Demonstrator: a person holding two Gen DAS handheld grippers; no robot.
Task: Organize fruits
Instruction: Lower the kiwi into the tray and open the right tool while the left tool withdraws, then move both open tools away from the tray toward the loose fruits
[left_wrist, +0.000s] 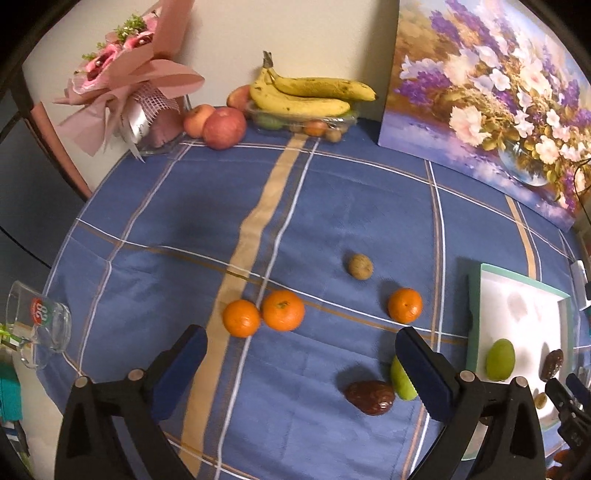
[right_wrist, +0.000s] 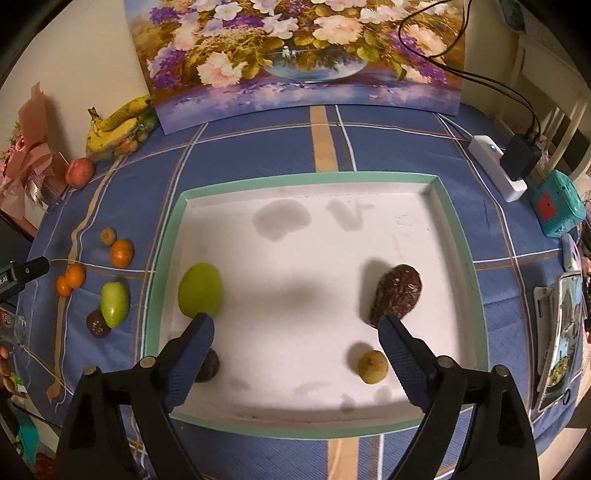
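Left wrist view: the left gripper (left_wrist: 299, 354) hangs wide apart over the blue checked cloth (left_wrist: 332, 206), nothing between its pads. Taking the white tray (left_wrist: 476, 314) as landmark: a green fruit (left_wrist: 400, 380) lies just left of it, half hidden by the gripper's right finger, with a dark brown date (left_wrist: 369, 397) touching or almost touching it. Further left, one orange (left_wrist: 405, 304), a brown round fruit (left_wrist: 360, 266) beyond it, then two oranges (left_wrist: 264, 314) side by side. Inside the tray sit a green fruit (left_wrist: 500, 359) and a dark date (left_wrist: 553, 364).

Right wrist view: the right gripper (right_wrist: 295, 326) is spread open above the tray (right_wrist: 458, 229), clasping nothing. In the tray, a green fruit (right_wrist: 200, 290) by the left wall, a wrinkled dark date (right_wrist: 397, 293) to the right, a small yellowish fruit (right_wrist: 373, 366) near the front, and a dark fruit (right_wrist: 208, 365) partly behind the left finger. Left of the tray, on the cloth: another green fruit (right_wrist: 115, 303), a dark date (right_wrist: 96, 324) and oranges (right_wrist: 122, 253).
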